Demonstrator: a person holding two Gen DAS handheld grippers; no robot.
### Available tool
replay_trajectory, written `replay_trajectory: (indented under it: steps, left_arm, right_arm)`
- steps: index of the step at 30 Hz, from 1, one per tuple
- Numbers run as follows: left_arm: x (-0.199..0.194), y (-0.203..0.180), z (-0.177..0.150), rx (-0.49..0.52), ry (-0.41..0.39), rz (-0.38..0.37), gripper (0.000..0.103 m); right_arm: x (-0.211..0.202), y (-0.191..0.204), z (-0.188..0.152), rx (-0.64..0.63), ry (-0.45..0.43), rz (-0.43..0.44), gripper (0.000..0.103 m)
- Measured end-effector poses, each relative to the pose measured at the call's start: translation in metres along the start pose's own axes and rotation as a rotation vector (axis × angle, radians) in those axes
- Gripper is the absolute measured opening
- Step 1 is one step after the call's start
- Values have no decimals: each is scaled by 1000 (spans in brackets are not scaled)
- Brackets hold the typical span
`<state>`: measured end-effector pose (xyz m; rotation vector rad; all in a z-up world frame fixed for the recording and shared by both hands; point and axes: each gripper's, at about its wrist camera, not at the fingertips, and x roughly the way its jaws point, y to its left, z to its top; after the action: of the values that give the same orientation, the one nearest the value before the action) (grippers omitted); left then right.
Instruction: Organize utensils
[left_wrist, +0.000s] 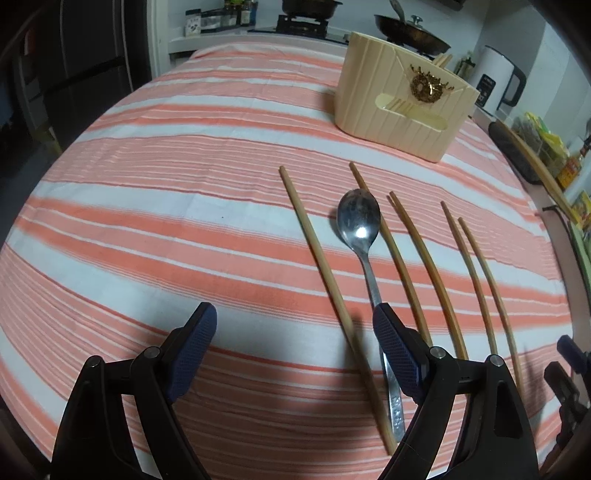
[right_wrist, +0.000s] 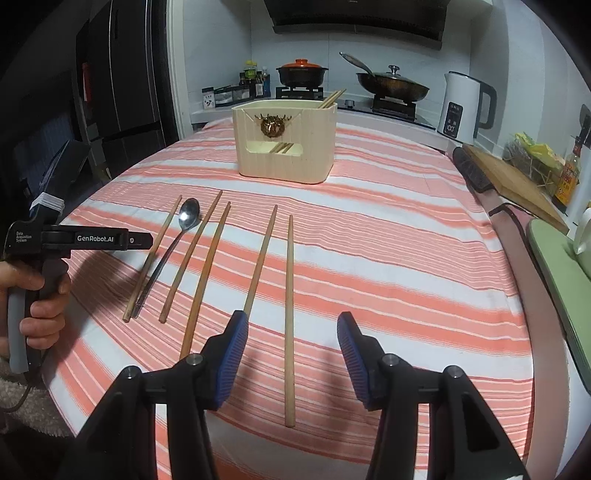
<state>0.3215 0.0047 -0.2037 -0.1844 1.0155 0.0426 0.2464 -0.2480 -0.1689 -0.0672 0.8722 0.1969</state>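
Take the cream utensil holder (right_wrist: 286, 144) as your landmark: it stands upright on the striped tablecloth (right_wrist: 388, 240), toward the stove end of the table, and it already has a few chopsticks (right_wrist: 331, 98) leaning out of its top right corner. All the loose utensils lie flat on the cloth on the near side of the holder, roughly side by side with their tips pointing toward it. From the right wrist view you see 5 loose chopsticks and 1 metal spoon (right_wrist: 189, 216). The spoon lies bowl-up near the left end of the row, between the leftmost chopstick (right_wrist: 153, 258) and the next one. The rightmost chopstick (right_wrist: 289, 321) is the nearest to you and the farthest from the holder. Your right gripper (right_wrist: 291, 356) hovers above that chopstick with its jaws apart on either side of it, the blue pads clear of the wood, so it grips nothing. Your left gripper (left_wrist: 293, 354) is spread wide above the near ends of the leftmost chopstick (left_wrist: 321, 266) and the spoon's handle (left_wrist: 373, 284); that chopstick runs through the gap between its jaws, and the right pad sits over the spoon's handle, but it holds nothing. Your left hand (right_wrist: 35, 306) shows at the left edge of the right wrist view, wrapped around the gripper's handle.
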Motion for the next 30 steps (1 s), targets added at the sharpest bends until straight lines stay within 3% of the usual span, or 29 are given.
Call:
replay_trajectory:
  steps: [16,19,22,25,27,30]
  left_arm:
    - [11,-5,0,67,13,56,83]
    - [9,-3,0,78,16,54,78]
    - [8,-1,1,86,18,50,70]
    - [6,-1,0,104,18,53,58]
    - [5,-2,0,119,17,58,41]
    - [4,-2,0,140,19,60,19]
  right_arm:
    - [43,-1,6,-21,182,61,49]
    - [54,2,5,-36,225,67,41]
    - [56,7,4,-59,235,56,36]
    - [57,9,6,-70,244,42,21]
    - [56,7,6,-65,244,31,10]
    - [56,2,6,-37,241,19,9]
